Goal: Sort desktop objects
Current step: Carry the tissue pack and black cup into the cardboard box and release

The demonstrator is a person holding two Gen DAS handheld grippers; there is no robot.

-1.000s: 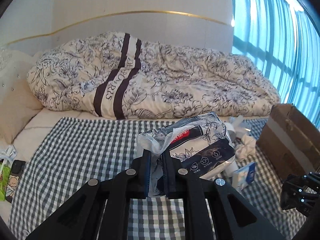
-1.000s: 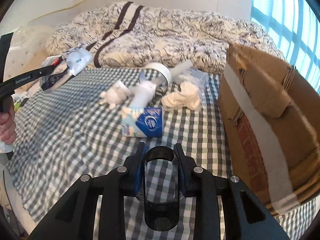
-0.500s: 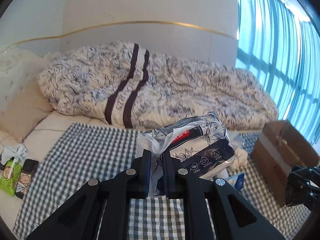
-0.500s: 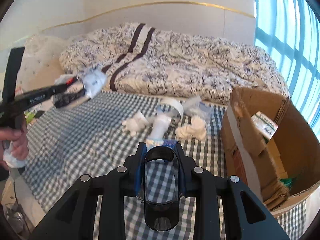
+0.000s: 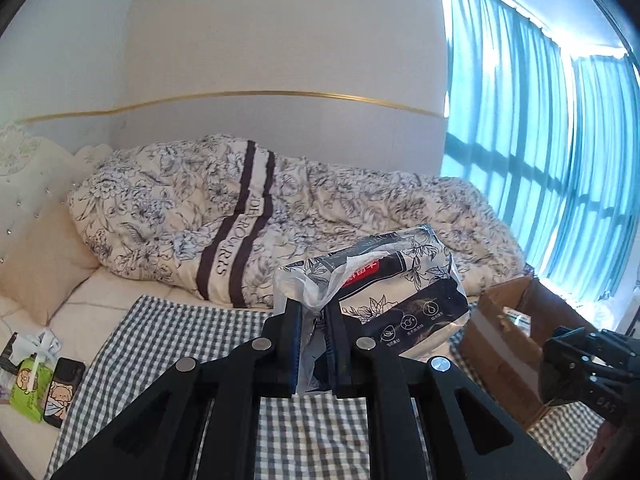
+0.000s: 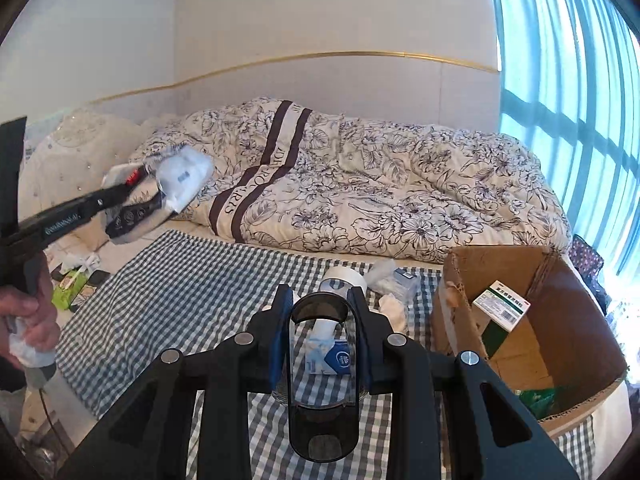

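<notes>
The left tool (image 5: pixel 313 344) clamps a floral tissue pack (image 5: pixel 400 300). The right tool (image 6: pixel 320 344) clamps a dark clear cup (image 6: pixel 322 380). The duvet (image 6: pixel 360 192) reads "DIEUROURIS".

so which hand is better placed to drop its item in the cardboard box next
Right. The right gripper, shut on the dark cup, is beside the cardboard box; the left gripper holds its tissue pack far left.

Two matte black two-finger grippers, left gripper (image 5: pixel 313 322) and right gripper (image 6: pixel 321 308), with blue-edged pads, silver round screws, triangular cut-outs; bare-skinned left hand (image 6: pixel 28 320) on the handle.
</notes>
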